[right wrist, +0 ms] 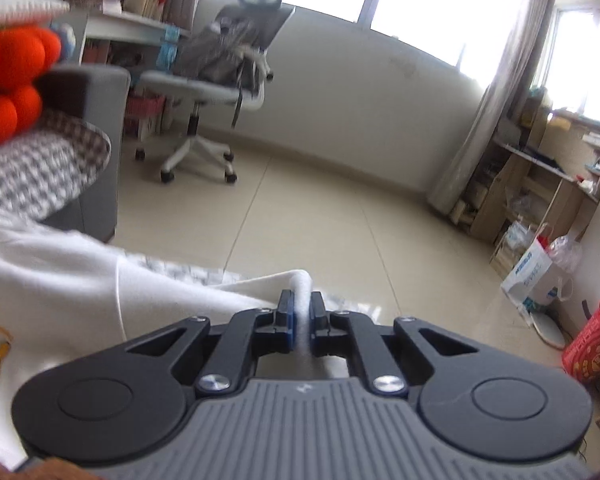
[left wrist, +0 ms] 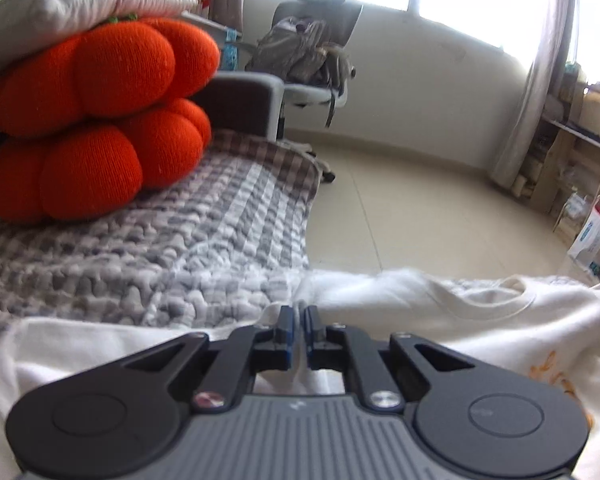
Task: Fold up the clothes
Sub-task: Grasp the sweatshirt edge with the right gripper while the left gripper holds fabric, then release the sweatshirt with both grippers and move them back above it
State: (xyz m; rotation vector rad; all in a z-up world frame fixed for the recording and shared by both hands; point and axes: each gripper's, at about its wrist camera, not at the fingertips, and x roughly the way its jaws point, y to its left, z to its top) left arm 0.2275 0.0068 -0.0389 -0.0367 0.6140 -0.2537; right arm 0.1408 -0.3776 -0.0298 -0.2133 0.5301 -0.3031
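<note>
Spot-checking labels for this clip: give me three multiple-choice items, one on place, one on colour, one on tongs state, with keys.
1. Where do the plush cushions sit?
A. On the floor by the window
B. On the grey checked blanket, under a white pillow
C. On the office chair

2. What colour are those cushions?
A. Orange-red
B. Blue
C. Green

3. What state are the right tongs in?
A. Wide open, nothing between them
B. Shut on a fold of the white garment
C. Shut on the blanket

Key:
1 B: in the left wrist view they stack on the blanket, with the pillow resting on top.
2 A: both cushions show orange-red knit.
3 B: in the right wrist view a ridge of the white garment rises between the blue pads.
</note>
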